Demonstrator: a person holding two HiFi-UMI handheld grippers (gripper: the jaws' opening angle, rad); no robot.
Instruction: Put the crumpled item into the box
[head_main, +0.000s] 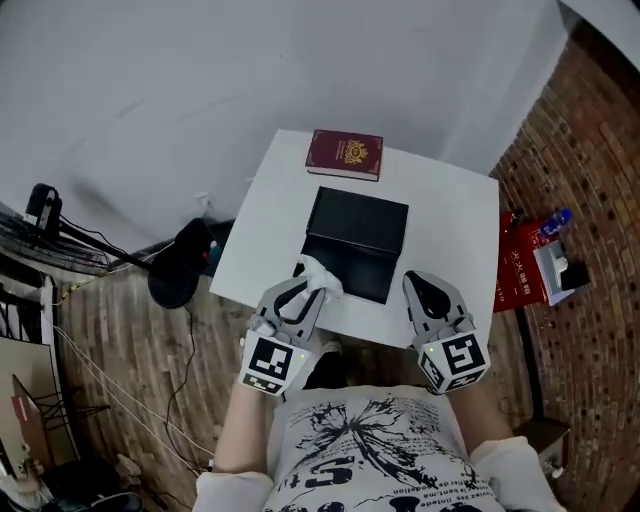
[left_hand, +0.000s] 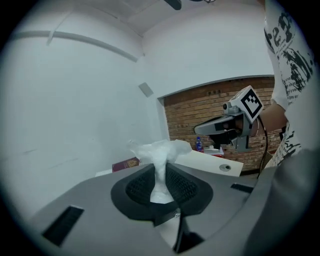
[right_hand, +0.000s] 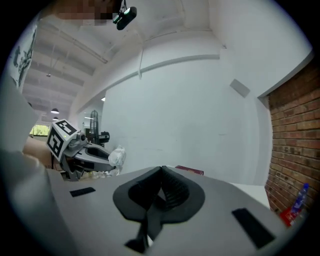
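Observation:
A white crumpled item (head_main: 320, 271) sticks up between the pads of my left gripper (head_main: 306, 283), which is shut on it. In the left gripper view the crumpled item (left_hand: 161, 152) is pinched in the jaws of the left gripper (left_hand: 161, 175) and fans out above them. It hangs by the near left corner of the black box (head_main: 350, 258) on the white table (head_main: 450, 210). My right gripper (head_main: 417, 285) hovers over the table's near edge, right of the box. The jaws of the right gripper (right_hand: 161, 174) are shut with nothing between them.
A dark red book (head_main: 344, 154) lies at the table's far edge behind the box. A black round object (head_main: 180, 262) stands on the wooden floor to the left. A red item with a bottle (head_main: 553, 222) sits by the brick wall to the right.

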